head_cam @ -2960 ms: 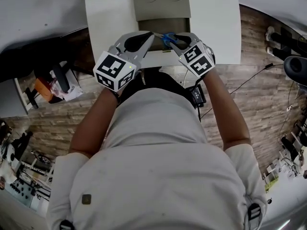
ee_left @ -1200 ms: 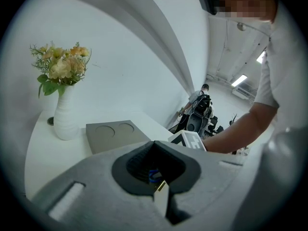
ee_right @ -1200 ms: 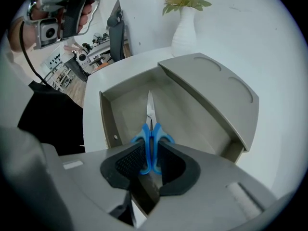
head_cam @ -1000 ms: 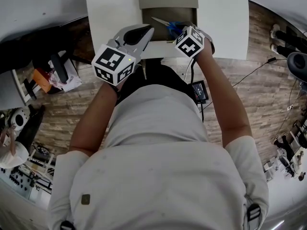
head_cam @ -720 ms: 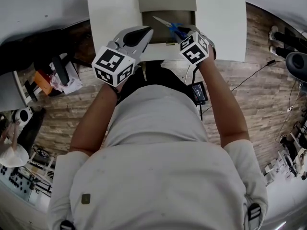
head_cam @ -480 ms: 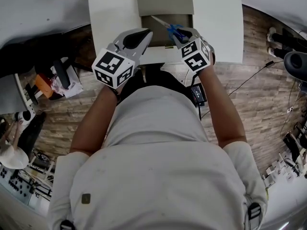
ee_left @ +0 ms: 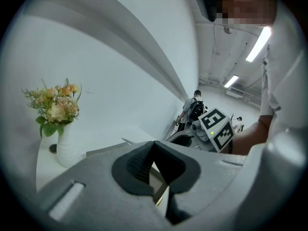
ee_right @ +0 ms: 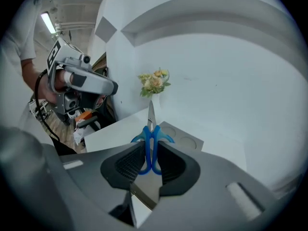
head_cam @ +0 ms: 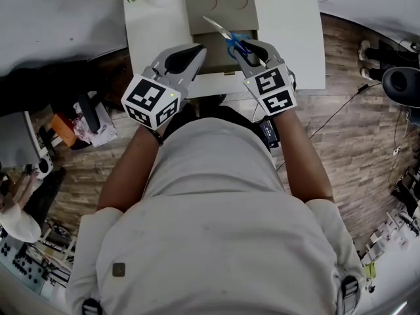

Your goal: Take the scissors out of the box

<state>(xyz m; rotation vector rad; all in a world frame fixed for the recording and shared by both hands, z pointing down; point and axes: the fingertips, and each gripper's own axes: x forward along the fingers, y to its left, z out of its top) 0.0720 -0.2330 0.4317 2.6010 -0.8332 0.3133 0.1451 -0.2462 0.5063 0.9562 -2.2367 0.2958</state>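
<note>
Pinching the blue handles of the scissors [ee_right: 150, 129], the right tool [ee_right: 150, 150] holds them in the air over the grey box [head_cam: 197, 12], its jaws pressed against both loops. The steel blades are closed and point away from the person, across the box's open lid with its two round marks. The box sits on the white desk [head_cam: 289, 18], near the front edge. The left tool [ee_left: 154, 146] hovers beside the box's left side, jaws pressed together at the tips with nothing between them. A white vase of flowers [ee_left: 57, 119] stands at the desk's far left corner
</note>
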